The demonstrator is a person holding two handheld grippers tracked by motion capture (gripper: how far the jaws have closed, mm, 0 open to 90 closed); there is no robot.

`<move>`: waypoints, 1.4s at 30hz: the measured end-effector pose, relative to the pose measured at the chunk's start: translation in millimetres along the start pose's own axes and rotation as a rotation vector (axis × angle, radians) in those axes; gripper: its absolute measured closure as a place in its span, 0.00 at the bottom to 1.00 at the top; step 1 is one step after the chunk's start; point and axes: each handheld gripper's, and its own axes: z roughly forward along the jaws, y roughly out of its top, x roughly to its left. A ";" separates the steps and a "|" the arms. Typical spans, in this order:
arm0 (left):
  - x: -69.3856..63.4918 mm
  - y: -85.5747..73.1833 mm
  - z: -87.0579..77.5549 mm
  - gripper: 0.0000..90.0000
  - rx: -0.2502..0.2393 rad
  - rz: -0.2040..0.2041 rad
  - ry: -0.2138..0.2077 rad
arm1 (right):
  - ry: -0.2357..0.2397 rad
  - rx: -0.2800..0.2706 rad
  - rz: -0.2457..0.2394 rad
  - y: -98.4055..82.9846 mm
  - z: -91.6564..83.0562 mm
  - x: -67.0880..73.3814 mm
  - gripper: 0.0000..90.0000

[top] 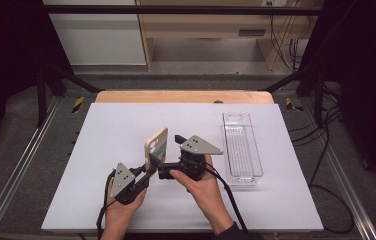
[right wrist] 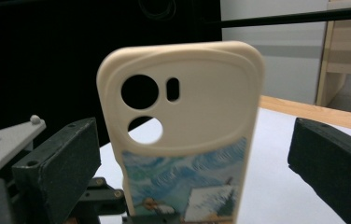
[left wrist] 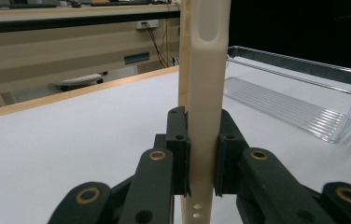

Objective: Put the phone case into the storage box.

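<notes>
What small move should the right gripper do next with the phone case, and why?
Probably close the right gripper on the phone case. Its jaws stand open on either side of the case without touching it, while the left gripper already clamps the case's lower edge and holds it upright.

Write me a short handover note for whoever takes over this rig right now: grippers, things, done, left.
Left gripper: shut on the cream phone case, clamping its lower end and holding it upright above the white table.
Right gripper: open, its fingers standing wide on either side of the case, not touching it.
Clear plastic bin: on the table, to the right of both hands; nothing seen in it.
Done: case lifted and presented.
Left: probably close the right gripper on the case to take it over; the bin looks like its likely destination.
</notes>
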 end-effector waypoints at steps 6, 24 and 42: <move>-2.3 0.4 0.5 0.88 0.000 0.000 -0.012 | -0.006 -0.010 -0.009 2.8 5.3 2.1 0.03; -7.5 1.2 1.5 0.88 -0.003 -0.009 -0.040 | -0.015 -0.016 -0.019 1.0 15.1 1.2 0.10; -9.9 -0.8 3.6 0.82 0.001 0.020 -0.007 | -0.083 0.031 0.042 3.1 16.7 -3.3 0.13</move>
